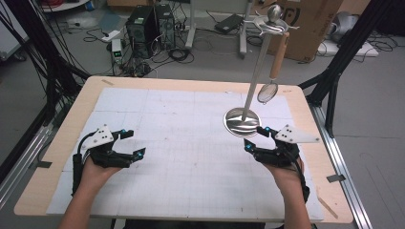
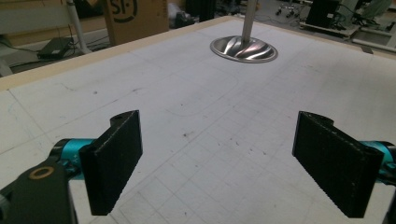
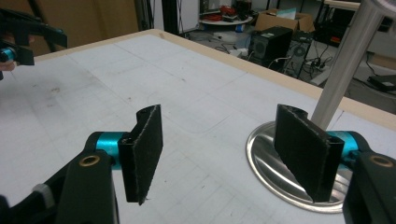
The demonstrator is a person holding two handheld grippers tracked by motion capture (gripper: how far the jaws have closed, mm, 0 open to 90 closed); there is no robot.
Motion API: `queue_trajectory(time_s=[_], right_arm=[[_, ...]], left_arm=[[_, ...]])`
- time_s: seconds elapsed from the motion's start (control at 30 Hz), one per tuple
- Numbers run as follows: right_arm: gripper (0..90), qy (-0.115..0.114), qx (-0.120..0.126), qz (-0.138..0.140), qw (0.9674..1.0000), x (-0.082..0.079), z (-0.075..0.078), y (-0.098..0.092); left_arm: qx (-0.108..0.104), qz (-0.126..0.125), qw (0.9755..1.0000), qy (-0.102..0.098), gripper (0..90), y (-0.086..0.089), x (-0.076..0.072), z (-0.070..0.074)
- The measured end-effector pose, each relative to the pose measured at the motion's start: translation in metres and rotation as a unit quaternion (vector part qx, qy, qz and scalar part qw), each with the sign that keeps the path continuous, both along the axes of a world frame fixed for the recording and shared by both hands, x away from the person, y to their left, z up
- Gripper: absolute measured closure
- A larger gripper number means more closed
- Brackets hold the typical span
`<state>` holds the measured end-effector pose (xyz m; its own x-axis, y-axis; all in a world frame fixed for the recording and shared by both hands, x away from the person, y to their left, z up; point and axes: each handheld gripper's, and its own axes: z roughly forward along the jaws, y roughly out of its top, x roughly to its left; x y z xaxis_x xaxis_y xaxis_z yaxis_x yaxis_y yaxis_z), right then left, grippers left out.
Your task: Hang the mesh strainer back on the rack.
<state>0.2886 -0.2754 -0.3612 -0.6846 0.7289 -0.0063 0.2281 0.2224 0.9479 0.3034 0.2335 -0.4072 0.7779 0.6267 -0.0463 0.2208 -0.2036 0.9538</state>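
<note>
Here the left claw [image 1: 132, 144] rests low over the white worktop [image 1: 191, 143], its jaws spread with nothing between them, apparently waiting. Further right, the right claw [image 1: 254, 138] sits just beside the round steel base [image 1: 242, 122] of a utensil stand [image 1: 252, 78]; its jaws are also spread and empty. From a hook at the top of the stand's upright pole hangs a small strainer [image 1: 268, 91] with a wooden handle, clear of the worktop, likely the thing to be fetched.
</note>
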Motion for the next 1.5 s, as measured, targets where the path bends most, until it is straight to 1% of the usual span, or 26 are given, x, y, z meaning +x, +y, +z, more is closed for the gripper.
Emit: queue_trajectory(time_s=[0.07,0.17,0.2,0.27,0.33,0.47,0.63,0.73,0.9,0.97,1.17,1.3,1.5], right_arm=[[32.1,0.002,0.004,0.003,1.0000,-0.001,-0.005,0.000],[31.2,0.013,0.001,0.005,0.9999,0.001,-0.011,0.001],[30.8,0.015,0.005,0.004,0.9999,0.001,-0.012,0.002],[29.7,0.018,0.005,0.006,0.9998,0.001,-0.014,0.005],[28.9,0.017,-0.001,0.009,0.9998,0.001,-0.015,0.008],[27.7,0.021,-0.002,0.014,0.9997,0.002,-0.019,0.011],[26.0,0.031,-0.001,0.014,0.9994,0.003,-0.023,0.012],[25.7,0.037,0.000,0.012,0.9993,0.004,-0.025,0.011],[25.6,0.037,-0.003,0.014,0.9992,0.005,-0.025,0.010],[25.4,0.041,-0.005,0.013,0.9990,0.005,-0.025,0.011],[25.3,0.044,-0.009,0.015,0.9989,0.006,-0.026,0.012],[25.3,0.044,-0.013,0.014,0.9989,0.006,-0.027,0.012],[25.2,0.049,-0.013,0.015,0.9986,0.007,-0.028,0.013]], left_arm=[[-0.001,0.001,1.0000,0.002,16.5,0.000,0.000,-0.001],[0.001,0.000,1.0000,0.002,16.5,-0.001,0.001,-0.002],[0.001,0.000,1.0000,0.003,16.5,-0.002,0.001,-0.002],[0.001,-0.002,1.0000,0.003,16.5,-0.003,0.001,-0.003],[0.002,-0.002,1.0000,0.003,16.5,-0.003,0.002,-0.003],[-0.003,-0.002,1.0000,0.003,16.6,-0.002,0.003,-0.003],[-0.004,-0.001,1.0000,0.004,16.6,-0.002,0.003,-0.003],[-0.004,-0.001,1.0000,0.003,16.6,-0.002,0.003,-0.003],[-0.004,-0.004,1.0000,0.005,16.6,-0.004,0.002,-0.003],[-0.003,-0.005,1.0000,0.004,16.5,-0.005,0.002,-0.003],[0.000,-0.004,1.0000,0.005,16.5,-0.004,0.003,-0.004],[0.000,-0.007,1.0000,0.004,16.6,-0.004,0.002,-0.004],[0.000,-0.005,1.0000,0.005,16.6,-0.004,0.002,-0.004]])
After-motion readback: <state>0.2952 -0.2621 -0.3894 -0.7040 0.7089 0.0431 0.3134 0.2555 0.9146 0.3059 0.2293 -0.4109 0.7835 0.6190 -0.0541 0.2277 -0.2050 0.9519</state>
